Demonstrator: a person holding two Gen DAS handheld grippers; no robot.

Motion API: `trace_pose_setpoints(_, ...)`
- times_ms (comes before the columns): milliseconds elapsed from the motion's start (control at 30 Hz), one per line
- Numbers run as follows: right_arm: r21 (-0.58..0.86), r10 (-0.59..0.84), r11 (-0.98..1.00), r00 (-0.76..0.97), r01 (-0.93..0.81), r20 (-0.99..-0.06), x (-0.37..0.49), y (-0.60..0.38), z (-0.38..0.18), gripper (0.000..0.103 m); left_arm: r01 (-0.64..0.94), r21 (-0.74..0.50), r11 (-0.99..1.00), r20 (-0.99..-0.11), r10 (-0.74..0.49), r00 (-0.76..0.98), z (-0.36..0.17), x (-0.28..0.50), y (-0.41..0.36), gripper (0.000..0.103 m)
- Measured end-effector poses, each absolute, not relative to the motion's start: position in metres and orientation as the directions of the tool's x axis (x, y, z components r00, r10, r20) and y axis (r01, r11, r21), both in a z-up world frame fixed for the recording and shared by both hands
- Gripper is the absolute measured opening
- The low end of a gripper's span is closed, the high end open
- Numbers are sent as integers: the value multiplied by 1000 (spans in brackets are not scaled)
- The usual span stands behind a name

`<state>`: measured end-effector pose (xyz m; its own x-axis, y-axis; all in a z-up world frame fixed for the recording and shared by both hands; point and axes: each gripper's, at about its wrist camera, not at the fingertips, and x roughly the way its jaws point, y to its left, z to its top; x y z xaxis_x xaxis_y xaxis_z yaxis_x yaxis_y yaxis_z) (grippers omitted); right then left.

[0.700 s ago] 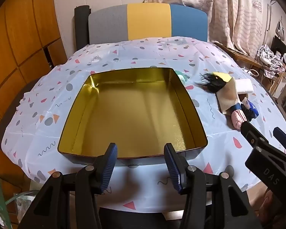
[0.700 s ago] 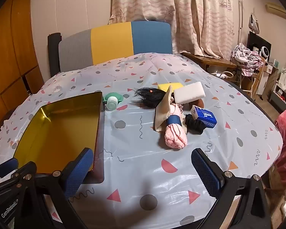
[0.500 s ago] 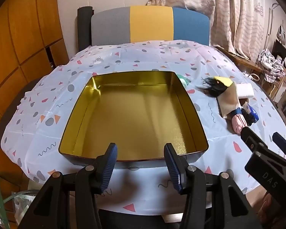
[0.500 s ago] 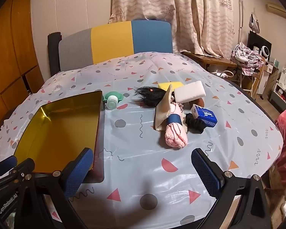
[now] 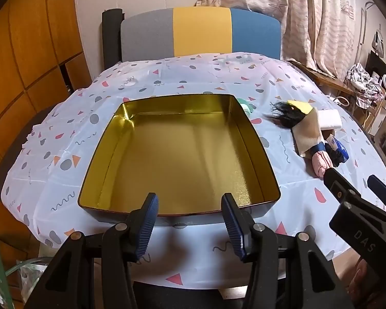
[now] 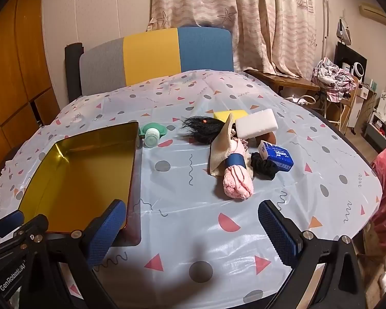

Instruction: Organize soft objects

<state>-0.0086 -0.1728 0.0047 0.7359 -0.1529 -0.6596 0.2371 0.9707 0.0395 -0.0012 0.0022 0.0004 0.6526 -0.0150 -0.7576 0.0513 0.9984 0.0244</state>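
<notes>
Pink rolled sock [image 6: 238, 184] lies lengthwise toward right gripper [image 6: 193, 229], jaws wide, empty; black scrunchie [image 6: 265, 167] beside. Left gripper [image 5: 189, 222] half-open, empty, before gold tin [image 5: 260, 141].

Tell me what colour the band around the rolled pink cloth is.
Dark blue. The band wraps the rolled pink cloth, clearest in the right wrist view.
</notes>
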Motion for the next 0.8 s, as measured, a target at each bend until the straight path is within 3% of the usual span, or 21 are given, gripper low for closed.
trace_pose_setpoints(800, 38, -153, 971, 733, 237, -663, -7, -173, 3, 103, 59, 17, 998, -768, -25, 639, -5, 0, 2, 51)
